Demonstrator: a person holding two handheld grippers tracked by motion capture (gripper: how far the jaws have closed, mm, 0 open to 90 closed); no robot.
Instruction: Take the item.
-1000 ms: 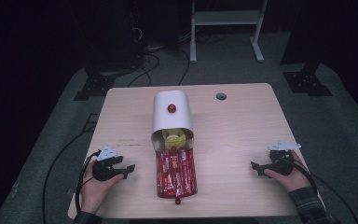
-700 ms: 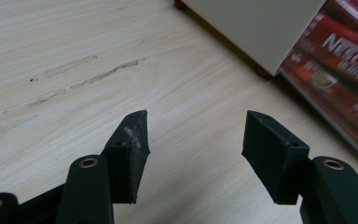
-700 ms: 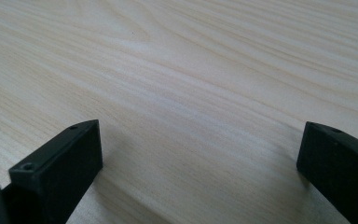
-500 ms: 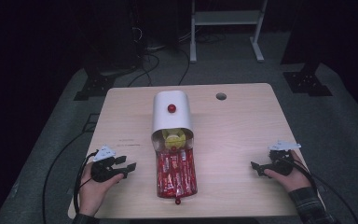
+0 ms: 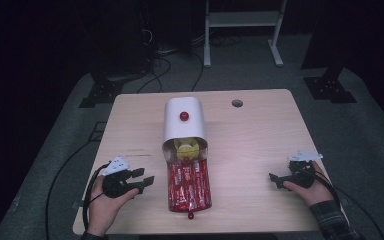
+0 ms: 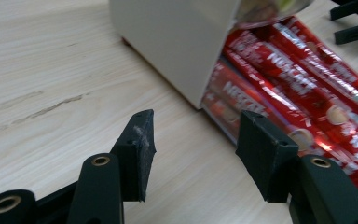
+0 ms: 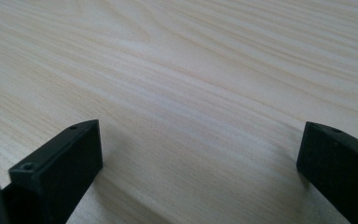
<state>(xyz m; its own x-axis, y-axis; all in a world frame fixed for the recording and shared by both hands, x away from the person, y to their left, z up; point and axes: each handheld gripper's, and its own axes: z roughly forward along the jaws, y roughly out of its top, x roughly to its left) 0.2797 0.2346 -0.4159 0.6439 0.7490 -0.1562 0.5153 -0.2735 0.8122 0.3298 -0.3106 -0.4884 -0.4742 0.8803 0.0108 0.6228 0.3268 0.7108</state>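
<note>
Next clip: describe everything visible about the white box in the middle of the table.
The white box is smooth, with a rounded top and a small red knob on it. It lies on the wooden table, open end toward the person, over red Nescafe sachets that stick out. Something yellow sits in its mouth. Neither gripper touches it.

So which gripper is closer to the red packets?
Left. The left gripper sits just beside the red packets, jaws open and pointing at them. The right gripper is much farther off on the other side, with bare table between.
</note>
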